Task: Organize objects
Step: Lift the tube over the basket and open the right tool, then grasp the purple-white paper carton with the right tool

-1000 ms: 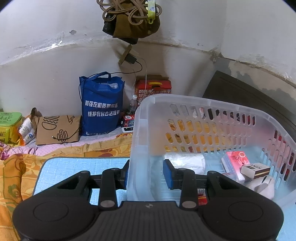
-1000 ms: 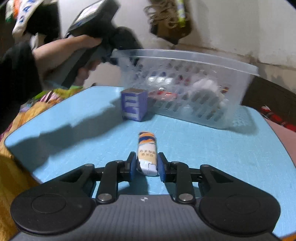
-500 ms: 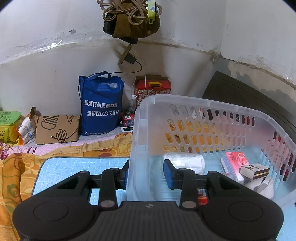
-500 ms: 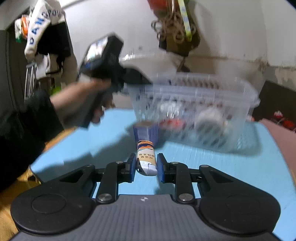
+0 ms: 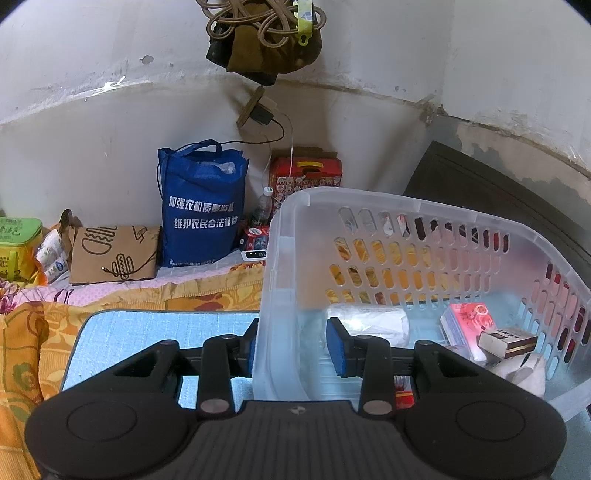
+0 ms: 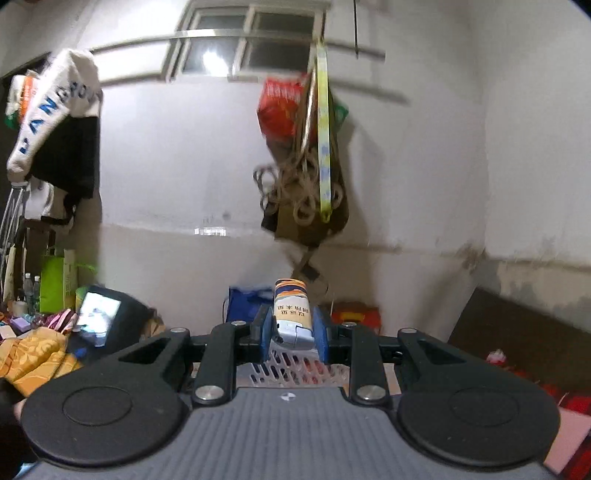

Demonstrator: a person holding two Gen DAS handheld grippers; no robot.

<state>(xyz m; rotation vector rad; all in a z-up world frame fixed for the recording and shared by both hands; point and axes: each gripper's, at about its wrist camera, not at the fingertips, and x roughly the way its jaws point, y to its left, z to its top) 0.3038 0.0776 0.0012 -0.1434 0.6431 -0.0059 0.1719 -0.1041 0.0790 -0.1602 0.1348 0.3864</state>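
A clear plastic basket [image 5: 406, 210] stands on the blue mat [image 5: 147, 332]. My left gripper [image 5: 291, 347] is shut on its near corner wall, one pad outside and one inside. In the basket lie a white wrapped roll [image 5: 373, 321], a red-and-white pack [image 5: 465, 321] and a small dark-banded box [image 5: 509, 341]. In the right wrist view, my right gripper [image 6: 291, 332] is shut on a small white tube with an orange-and-blue top [image 6: 291, 310], held in the air. A strip of the basket [image 6: 295, 365] shows just below the right fingers.
Behind the mat, a blue tote bag [image 5: 201, 206], a red carton [image 5: 306, 177], a brown paper bag [image 5: 114, 254] and a green box [image 5: 18, 240] stand along the wall. An orange blanket [image 5: 22, 350] lies left. Ropes [image 5: 262, 33] hang overhead. A dark board [image 5: 480, 192] leans right.
My right gripper has lifted the tube off the blue mat and tipped up to look level at the wall. The left gripper and the basket have stayed where they were.
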